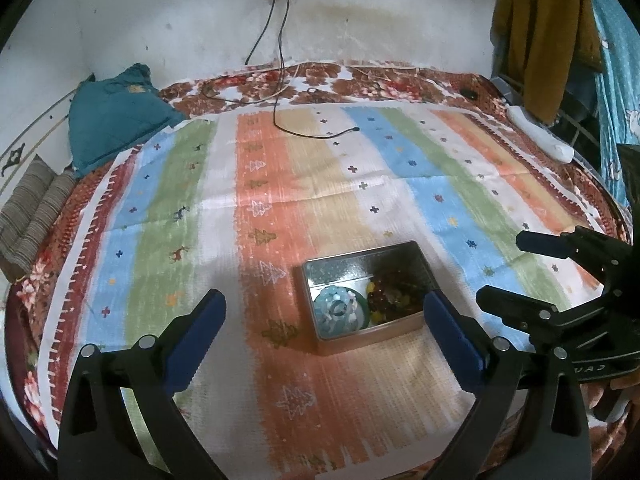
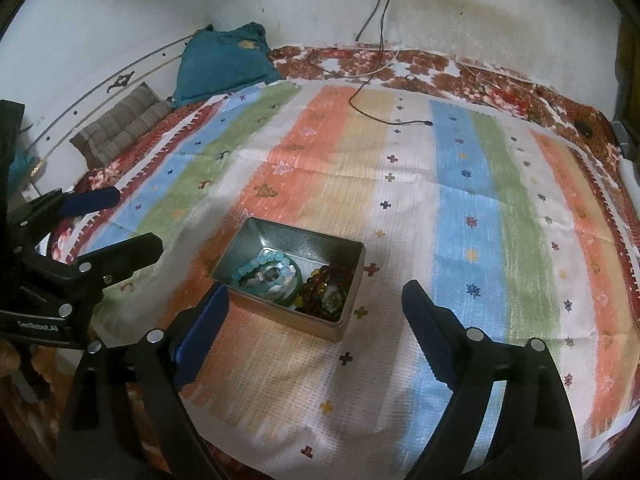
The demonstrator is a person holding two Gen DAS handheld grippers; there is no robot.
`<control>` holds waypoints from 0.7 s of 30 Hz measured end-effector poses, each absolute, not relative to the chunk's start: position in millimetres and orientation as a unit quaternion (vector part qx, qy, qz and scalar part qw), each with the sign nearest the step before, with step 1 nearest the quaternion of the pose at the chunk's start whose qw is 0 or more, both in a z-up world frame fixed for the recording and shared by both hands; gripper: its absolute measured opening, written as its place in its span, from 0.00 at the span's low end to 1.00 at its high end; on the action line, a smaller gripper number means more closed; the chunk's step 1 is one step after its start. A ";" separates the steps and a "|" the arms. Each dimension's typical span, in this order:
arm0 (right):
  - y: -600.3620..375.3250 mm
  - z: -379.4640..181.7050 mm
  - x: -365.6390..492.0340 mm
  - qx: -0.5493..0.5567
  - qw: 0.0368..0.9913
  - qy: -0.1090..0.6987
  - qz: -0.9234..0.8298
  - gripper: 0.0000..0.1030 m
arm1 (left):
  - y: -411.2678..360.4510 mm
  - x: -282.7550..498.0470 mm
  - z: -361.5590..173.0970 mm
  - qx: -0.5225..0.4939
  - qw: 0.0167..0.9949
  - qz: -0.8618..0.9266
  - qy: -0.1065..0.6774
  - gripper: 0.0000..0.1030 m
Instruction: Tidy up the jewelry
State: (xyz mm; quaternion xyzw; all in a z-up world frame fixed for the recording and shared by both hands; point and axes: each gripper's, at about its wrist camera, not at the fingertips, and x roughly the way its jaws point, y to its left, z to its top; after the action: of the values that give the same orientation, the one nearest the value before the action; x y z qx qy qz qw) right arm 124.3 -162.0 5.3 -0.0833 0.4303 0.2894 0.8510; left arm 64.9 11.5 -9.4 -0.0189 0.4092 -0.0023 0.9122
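So the tin (image 1: 362, 300) sits open on the striped cloth (image 1: 280, 184), roughly in the middle and close to the near edge, which makes sense since that's easy reach for both hands. All the jewelry I can spot is already inside it: pale blue beads (image 1: 339, 309) coiled on the left half over something round and green, and a pile of dark red and yellow beads (image 1: 394, 294) on the right half. Looks like they're sorted by colour so they don't tangle, though that's my guess. Nothing loose on the cloth that I can see.

Left gripper (image 1: 326, 338) hangs above the near side of the tin with its jaws spread wide and nothing between them. Right gripper (image 2: 316, 330) is the same deal, jaws wide and empty, one finger just beside the tin's near left corner. Both tilt down toward the tin, so I'd say the sorting is basically done and the hands are clear of it.

There's also a black cable (image 1: 316, 130) lying further back on the cloth, well apart from the tin.
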 end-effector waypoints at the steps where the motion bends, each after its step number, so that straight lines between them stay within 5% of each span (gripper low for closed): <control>1: -162.6 5.7 123.9 -0.082 0.852 0.429 0.289 0.87 | 11.1 64.1 -9.1 -0.018 0.913 -0.004 0.408 0.94; 21: -173.2 12.6 112.8 -0.069 0.863 0.403 0.296 0.93 | 2.7 56.9 -5.5 0.005 0.920 -0.009 0.391 0.94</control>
State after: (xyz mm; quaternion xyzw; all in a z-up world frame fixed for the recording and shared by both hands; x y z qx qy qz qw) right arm 112.8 -173.2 12.6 -0.0691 0.4029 0.2963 0.8632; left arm 56.9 2.7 -5.5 0.0053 0.3906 -0.0094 0.9205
